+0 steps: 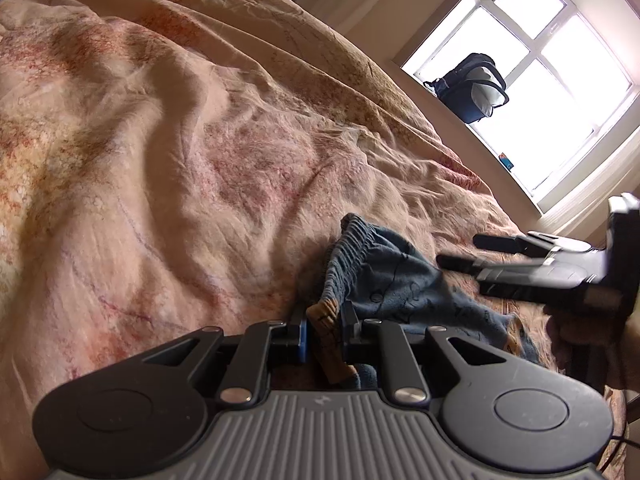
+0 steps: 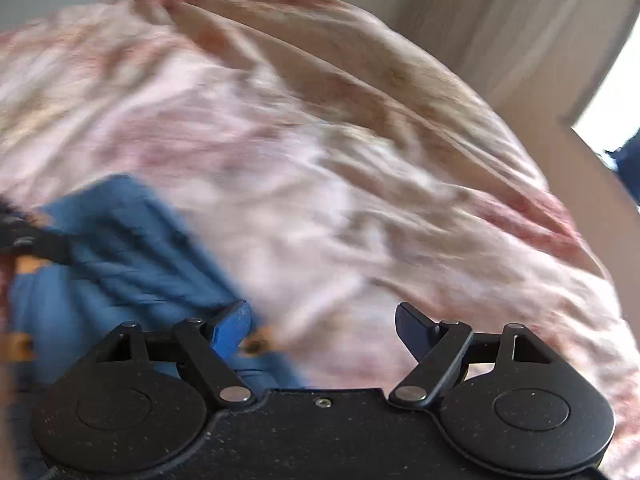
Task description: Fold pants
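Left gripper (image 1: 325,330) clenched on pants (image 1: 384,276) hem to anchor it on the bed (image 1: 160,160); right gripper (image 2: 324,332) released, fingers spread beside the pants, likely for a fresh hold.

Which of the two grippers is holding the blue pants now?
The left gripper: its jaws pinch the pants. The right gripper stands open, with nothing between its jaws.

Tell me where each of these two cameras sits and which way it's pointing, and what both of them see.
Left wrist view: sits on the left tool, looks down along its fingers across the bedspread toward the window; its jaws pinch the blue pants; the right tool enters from the right, open.
Right wrist view: sits on the right tool, looks down over the bed, blurred; its jaws stand open with nothing between them.
Shared: pants, bedspread, and the left tool at the right view's left edge.
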The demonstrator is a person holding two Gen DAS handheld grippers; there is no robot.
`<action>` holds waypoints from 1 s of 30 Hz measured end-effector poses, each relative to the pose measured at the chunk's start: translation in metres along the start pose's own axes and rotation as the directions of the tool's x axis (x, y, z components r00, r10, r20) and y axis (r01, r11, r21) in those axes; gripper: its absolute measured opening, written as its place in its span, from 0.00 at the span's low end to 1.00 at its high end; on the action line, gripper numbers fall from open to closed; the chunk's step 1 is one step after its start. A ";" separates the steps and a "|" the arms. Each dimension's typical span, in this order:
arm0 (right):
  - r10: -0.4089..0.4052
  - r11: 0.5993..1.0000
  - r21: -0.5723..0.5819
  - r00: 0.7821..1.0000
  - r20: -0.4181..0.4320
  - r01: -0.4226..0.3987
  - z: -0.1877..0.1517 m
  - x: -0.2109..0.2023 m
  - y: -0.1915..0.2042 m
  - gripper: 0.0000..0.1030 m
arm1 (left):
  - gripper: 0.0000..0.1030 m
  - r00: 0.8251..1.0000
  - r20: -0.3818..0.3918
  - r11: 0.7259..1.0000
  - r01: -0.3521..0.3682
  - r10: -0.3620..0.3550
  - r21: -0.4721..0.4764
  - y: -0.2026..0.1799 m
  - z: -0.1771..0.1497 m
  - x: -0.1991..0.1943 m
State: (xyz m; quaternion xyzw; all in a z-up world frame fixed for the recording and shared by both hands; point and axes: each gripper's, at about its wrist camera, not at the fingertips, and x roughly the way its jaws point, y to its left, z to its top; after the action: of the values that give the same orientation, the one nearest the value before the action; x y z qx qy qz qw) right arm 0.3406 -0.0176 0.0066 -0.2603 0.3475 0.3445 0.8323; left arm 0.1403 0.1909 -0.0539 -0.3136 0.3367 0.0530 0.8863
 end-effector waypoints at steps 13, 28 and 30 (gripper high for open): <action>0.038 0.999 -0.011 0.999 -0.001 -0.038 0.016 0.014 0.026 0.85 | 0.17 1.000 -0.006 1.000 0.000 0.000 0.000 0.001 0.001 0.002; -0.030 0.967 0.253 0.999 0.039 0.020 -0.110 -0.131 0.017 0.99 | 0.16 0.993 0.064 0.977 -0.106 0.096 0.186 -0.041 -0.001 -0.016; -0.062 0.955 0.295 0.996 0.063 0.041 -0.132 -0.141 0.020 0.99 | 0.16 0.991 0.090 0.969 -0.113 0.095 0.219 -0.051 -0.002 -0.024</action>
State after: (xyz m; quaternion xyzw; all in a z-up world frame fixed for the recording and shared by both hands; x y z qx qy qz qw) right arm 0.1997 -0.1490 0.0273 -0.1303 0.3580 0.2765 0.8822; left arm 0.1365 0.1518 -0.0137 -0.1916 0.3212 0.0735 0.9245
